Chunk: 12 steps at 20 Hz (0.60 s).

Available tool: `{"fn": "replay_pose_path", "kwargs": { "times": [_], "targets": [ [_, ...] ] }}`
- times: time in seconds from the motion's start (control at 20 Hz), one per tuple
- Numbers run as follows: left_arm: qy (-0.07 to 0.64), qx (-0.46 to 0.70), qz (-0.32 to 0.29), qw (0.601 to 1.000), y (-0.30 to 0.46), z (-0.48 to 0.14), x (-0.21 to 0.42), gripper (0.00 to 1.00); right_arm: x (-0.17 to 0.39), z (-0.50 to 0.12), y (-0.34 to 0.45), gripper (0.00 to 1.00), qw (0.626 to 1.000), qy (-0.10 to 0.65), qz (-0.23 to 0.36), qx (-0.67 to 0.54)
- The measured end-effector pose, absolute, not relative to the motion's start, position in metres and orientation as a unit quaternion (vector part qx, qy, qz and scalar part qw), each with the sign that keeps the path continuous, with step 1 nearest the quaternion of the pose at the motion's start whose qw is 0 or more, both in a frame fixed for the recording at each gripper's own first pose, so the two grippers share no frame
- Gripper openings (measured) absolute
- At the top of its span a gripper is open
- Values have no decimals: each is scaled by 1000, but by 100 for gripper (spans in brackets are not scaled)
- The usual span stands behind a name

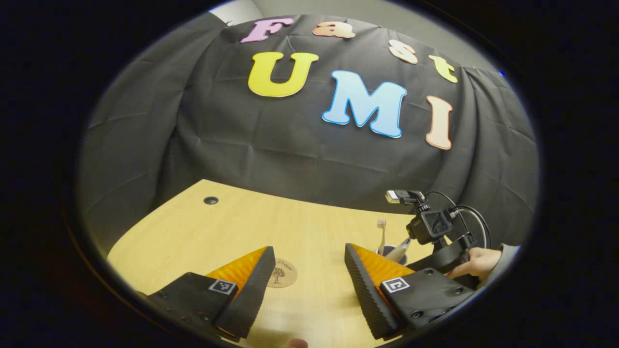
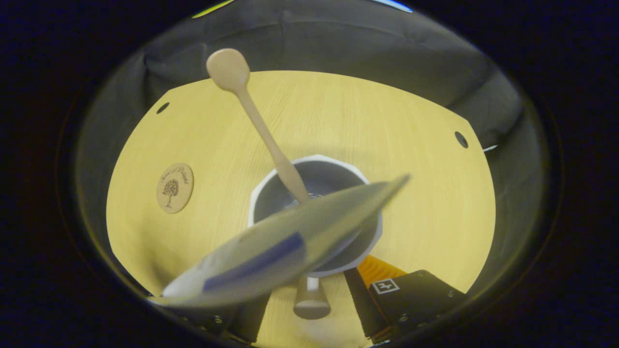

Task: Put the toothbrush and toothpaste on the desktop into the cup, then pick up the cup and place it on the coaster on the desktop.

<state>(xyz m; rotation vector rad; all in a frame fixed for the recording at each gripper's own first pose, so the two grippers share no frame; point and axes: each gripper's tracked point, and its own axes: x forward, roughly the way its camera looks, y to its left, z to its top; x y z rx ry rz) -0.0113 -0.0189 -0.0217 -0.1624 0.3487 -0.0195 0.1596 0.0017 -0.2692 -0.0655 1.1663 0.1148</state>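
Holding your left tool (image 1: 305, 285) released, fingers wide apart above surface (image 1: 309, 227), coaster (image 1: 283, 273) between them. Your right tool (image 2: 309, 309) hangs over cup (image 2: 316, 217); toothbrush (image 2: 261, 121) stands inside, toothpaste (image 2: 285, 241) tilted across rim; cannot tell whether it grips tube. In left gripper view, hand (image 1: 476, 263) holds right tool beside cup

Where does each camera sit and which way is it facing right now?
Left gripper view: rides the left gripper, low over the pale wooden desktop, facing the booth wall; a hand holding the right gripper shows at right.
Right gripper view: rides the right gripper, looking steeply down into the white-rimmed dark cup holding a beige toothbrush and a blurred white-and-blue toothpaste tube.
Shared: desktop, cup, toothbrush, toothpaste and the round wooden coaster.
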Motion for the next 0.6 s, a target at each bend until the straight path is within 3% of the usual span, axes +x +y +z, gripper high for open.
{"fn": "replay_pose_path", "kwargs": {
  "times": [0.25, 0.3, 0.45, 0.55, 0.6],
  "targets": [
    [174, -81, -4, 981, -15, -23, -11, 93, 162, -268, 3, 70, 830, 555, 57, -23],
    [174, -81, -4, 981, -15, -23, -10, 94, 161, -268, 1, 65, 829, 555, 55, -24],
    [177, -83, -4, 981, -16, -26, -10, 94, 163, -266, -1, 29, 829, 557, 42, -6],
    [177, -85, -3, 981, -14, -26, -12, 93, 164, -267, -1, 24, 831, 554, 45, -9],
    [177, -84, -1, 981, -13, -27, -12, 93, 166, -268, -1, 29, 833, 552, 46, -11]
  ]
}}
